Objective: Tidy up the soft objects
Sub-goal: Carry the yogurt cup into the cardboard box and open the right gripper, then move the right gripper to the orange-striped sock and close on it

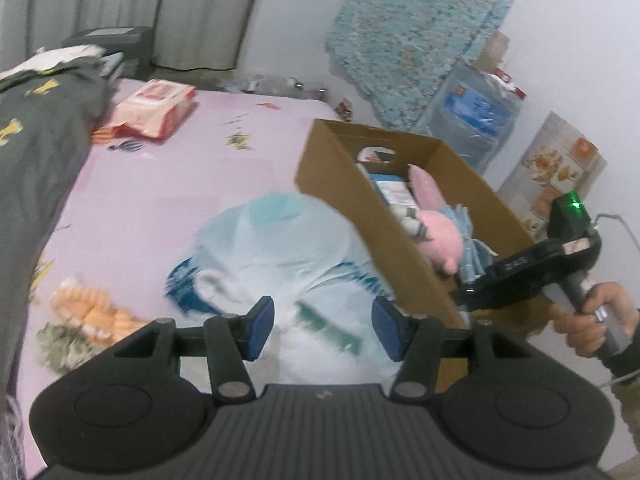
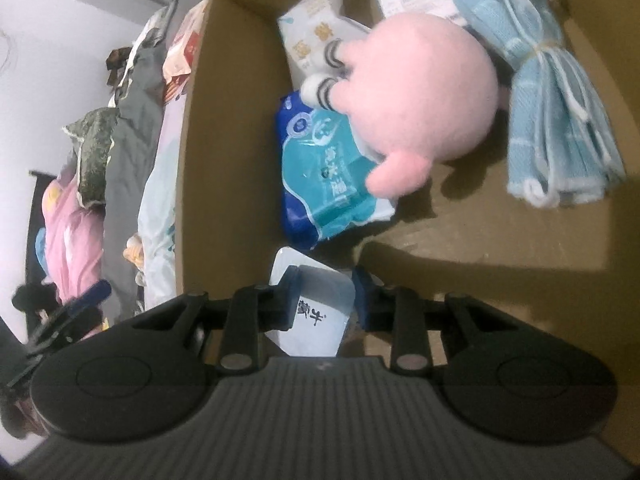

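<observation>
Right gripper (image 2: 322, 300) inside cardboard box (image 2: 500, 248), clenched on white packet (image 2: 312, 304); left gripper (image 1: 323, 330) released above pale blue bag (image 1: 276, 248) beside box's wall

We saw a brown cardboard box (image 2: 224, 128) holding a round pink plush toy (image 2: 416, 92); a bundled blue towel (image 2: 560, 120) lay beside it; a teal tissue pack (image 2: 320, 184) sat partly beneath the plush.

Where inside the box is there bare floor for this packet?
Bare cardboard box floor lies ahead-right of the right gripper, below the pink plush and blue towel bundle. The left side is crowded with the blue wipes pack.
</observation>
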